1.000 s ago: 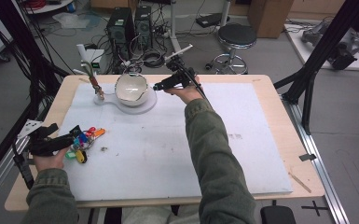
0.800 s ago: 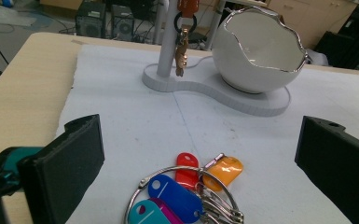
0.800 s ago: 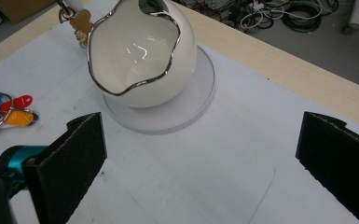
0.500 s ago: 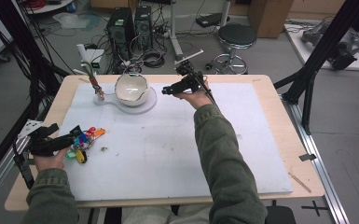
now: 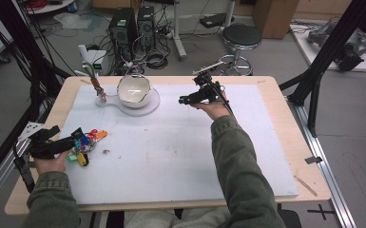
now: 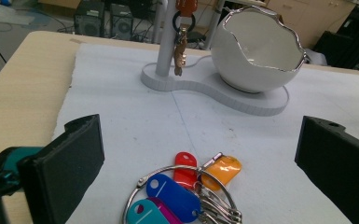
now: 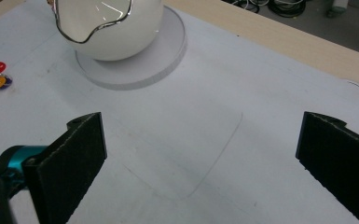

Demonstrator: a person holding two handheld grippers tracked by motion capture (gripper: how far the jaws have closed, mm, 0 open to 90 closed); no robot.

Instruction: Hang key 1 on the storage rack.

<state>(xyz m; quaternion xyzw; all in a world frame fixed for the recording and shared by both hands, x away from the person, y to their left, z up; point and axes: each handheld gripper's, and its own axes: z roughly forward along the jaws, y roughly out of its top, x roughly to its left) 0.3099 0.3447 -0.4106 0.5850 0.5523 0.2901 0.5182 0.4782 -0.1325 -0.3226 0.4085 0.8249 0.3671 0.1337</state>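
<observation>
The pale wooden tabletop (image 5: 285, 123) carries a white foam mat (image 5: 171, 142) with a white eggshell-shaped bowl (image 5: 134, 89) on its stand. The bunch of coloured plastic key tags on a metal ring (image 6: 186, 191) lies between the wide-apart left tongs (image 6: 200, 158), seemingly untouched. The right tongs (image 7: 205, 158) hover apart, empty, near the bowl.

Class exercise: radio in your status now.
Left gripper open over key ring. Right gripper open, empty, beside egg-shaped bowl. Nothing blocking the keys.
</observation>
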